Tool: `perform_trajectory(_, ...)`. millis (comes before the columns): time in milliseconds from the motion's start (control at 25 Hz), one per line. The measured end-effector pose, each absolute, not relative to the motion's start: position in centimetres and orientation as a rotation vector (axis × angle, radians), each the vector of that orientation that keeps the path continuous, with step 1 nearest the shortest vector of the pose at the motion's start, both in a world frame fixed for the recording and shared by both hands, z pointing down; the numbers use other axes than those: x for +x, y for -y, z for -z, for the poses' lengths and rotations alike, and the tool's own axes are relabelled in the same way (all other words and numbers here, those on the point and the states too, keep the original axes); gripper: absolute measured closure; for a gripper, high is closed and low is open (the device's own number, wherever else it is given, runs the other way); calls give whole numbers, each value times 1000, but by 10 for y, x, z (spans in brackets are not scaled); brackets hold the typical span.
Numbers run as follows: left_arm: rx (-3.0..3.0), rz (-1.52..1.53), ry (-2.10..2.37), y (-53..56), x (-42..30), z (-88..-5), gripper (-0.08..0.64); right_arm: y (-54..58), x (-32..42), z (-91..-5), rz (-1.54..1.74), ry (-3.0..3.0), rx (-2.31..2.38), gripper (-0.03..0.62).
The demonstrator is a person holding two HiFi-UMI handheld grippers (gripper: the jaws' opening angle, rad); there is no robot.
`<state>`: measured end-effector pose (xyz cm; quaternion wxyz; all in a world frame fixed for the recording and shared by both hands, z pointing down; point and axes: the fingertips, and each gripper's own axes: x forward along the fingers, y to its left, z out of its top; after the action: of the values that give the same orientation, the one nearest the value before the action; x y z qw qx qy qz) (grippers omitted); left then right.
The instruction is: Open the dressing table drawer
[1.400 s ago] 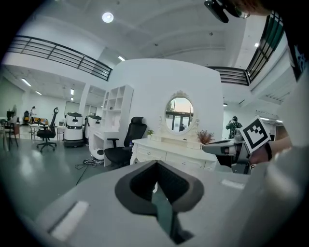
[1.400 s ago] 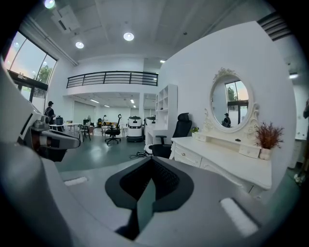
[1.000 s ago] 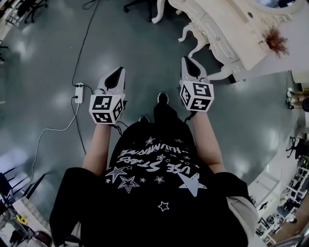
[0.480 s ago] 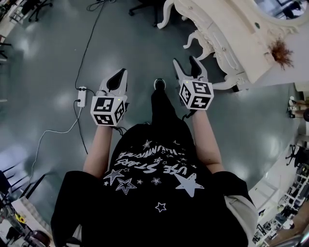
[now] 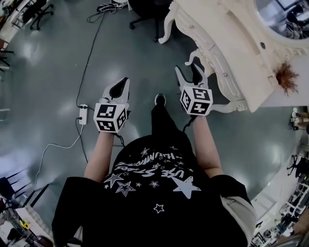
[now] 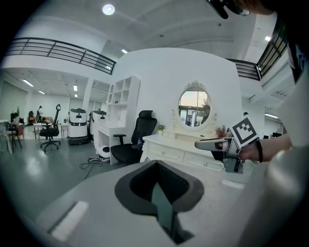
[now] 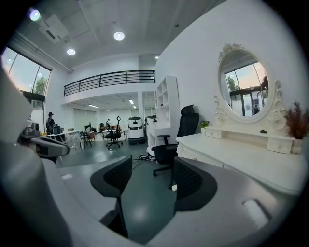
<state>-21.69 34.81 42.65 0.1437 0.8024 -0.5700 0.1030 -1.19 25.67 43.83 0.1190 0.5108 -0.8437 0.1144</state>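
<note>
The left gripper [image 5: 123, 83] has its fingers pressed together, with nothing between them; the right gripper [image 5: 187, 72] holds its fingers apart around empty air. The dressing table [image 5: 227, 43] stands just ahead and right of the right fingers — its drawer [image 5: 223, 73] shut and untouched, its oval mirror [image 5: 282, 12] cut off by the head view's edge. The starred shirt [image 5: 154, 193] carries upside-down lettering — too hard to read.

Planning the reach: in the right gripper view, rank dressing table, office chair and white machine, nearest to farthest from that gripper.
1. Dressing table, close on the right.
2. Office chair, ahead, near centre.
3. White machine, far back, left of centre.
</note>
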Motion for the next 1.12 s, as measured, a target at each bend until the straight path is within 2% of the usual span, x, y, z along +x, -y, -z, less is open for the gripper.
perform_trajectory(640,2416,-356,1493,-74,-139,-416,560,-3,68,-443,-408,2383,1611,313)
perform_trajectory(1120,2473,-375,1395,41,-104,-419,559,85,107,-449,-453,2307,1718,321)
